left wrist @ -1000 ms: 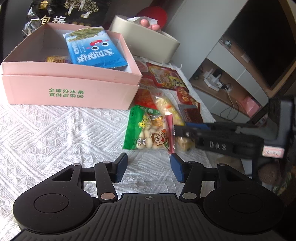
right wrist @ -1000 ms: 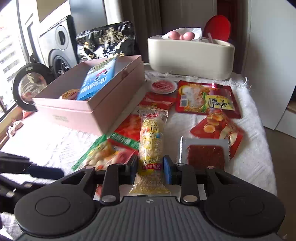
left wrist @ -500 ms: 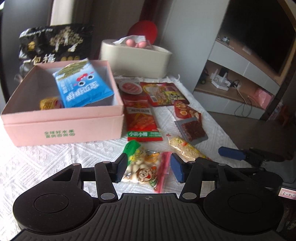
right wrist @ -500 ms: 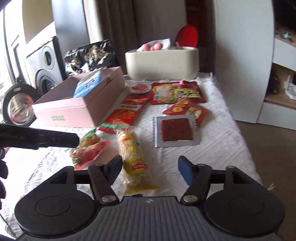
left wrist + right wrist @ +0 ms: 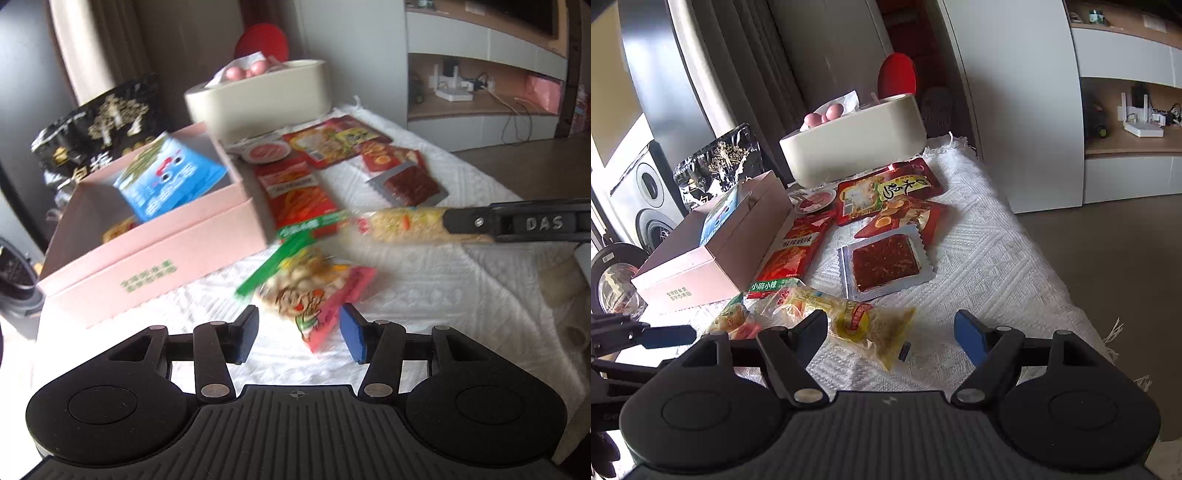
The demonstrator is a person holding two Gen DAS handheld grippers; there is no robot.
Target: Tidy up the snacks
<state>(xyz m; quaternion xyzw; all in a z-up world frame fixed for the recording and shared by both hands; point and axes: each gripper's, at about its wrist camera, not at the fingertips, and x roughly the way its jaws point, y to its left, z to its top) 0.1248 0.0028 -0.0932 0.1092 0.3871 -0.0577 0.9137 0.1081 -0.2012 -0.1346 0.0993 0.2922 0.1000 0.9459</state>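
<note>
Yellow noodle packet (image 5: 857,325) released — one pink box (image 5: 155,258), two grippers.

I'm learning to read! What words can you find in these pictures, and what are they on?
"DAS": raised letters on the right tool's finger.
"小麻小辣": green strip on the red snack packet.
Large characters on the yellow label of the red chicken packet: too slanted to read.
Green print on the pink box: too blurred.
Gold characters on the black bag: mostly hidden.
</note>
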